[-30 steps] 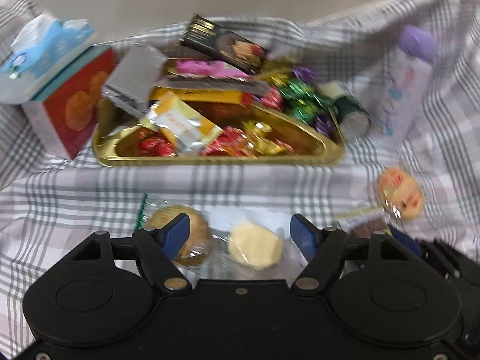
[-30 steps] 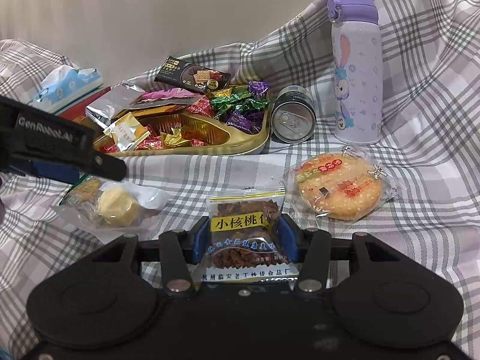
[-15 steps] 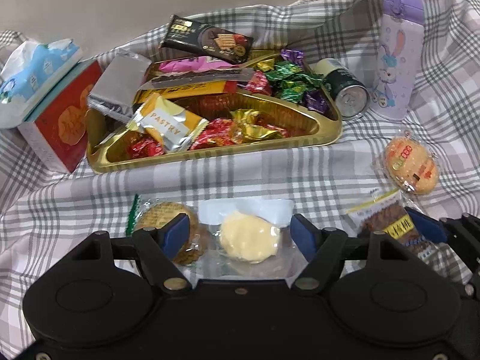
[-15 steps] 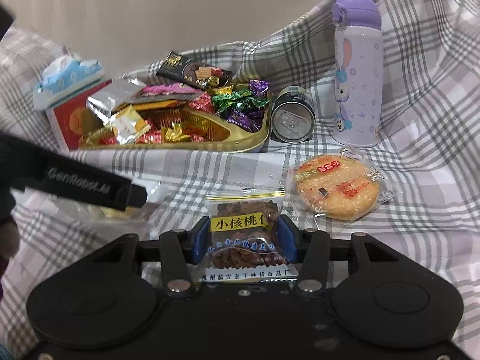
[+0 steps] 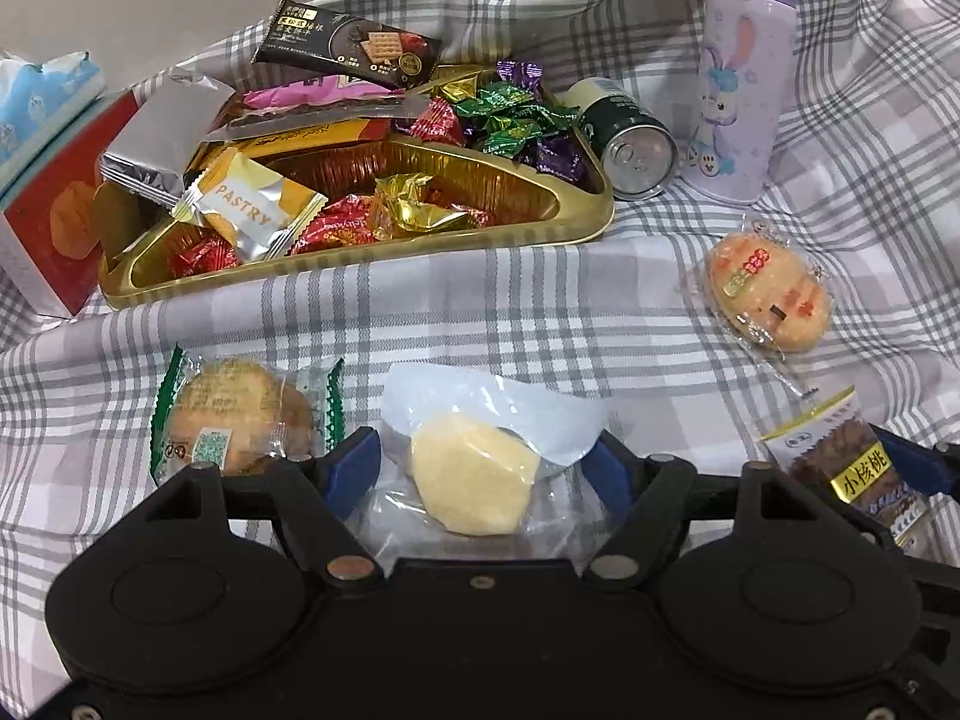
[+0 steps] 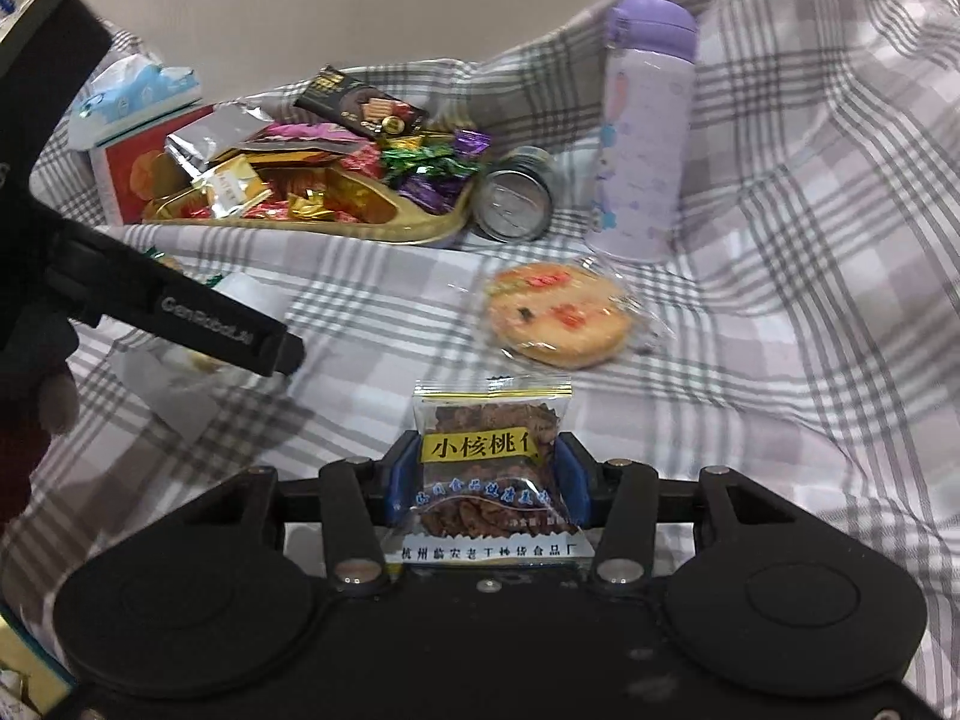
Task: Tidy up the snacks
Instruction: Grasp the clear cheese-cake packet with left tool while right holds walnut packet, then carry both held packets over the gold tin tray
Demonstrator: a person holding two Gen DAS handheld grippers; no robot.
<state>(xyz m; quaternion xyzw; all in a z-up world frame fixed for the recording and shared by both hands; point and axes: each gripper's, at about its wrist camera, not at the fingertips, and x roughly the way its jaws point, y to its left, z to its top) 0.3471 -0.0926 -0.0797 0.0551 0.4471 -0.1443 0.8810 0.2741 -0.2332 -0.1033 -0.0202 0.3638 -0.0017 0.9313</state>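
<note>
With the right gripper (image 6: 486,474) fingers pinching the walnut snack packet (image 6: 489,468) by its crinkly sides and the left gripper (image 5: 483,468) fingers spread around the pale pastry packet (image 5: 474,468), still lying between them, either slippery film could slide free short of the gold tray (image 5: 372,264).

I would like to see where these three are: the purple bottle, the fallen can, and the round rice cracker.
purple bottle (image 5: 741,90), left wrist view, middle of its printed body.
can (image 5: 630,138), left wrist view, its side near the metal end.
round rice cracker (image 6: 555,315), right wrist view, centre of the disc inside its clear wrapper.
</note>
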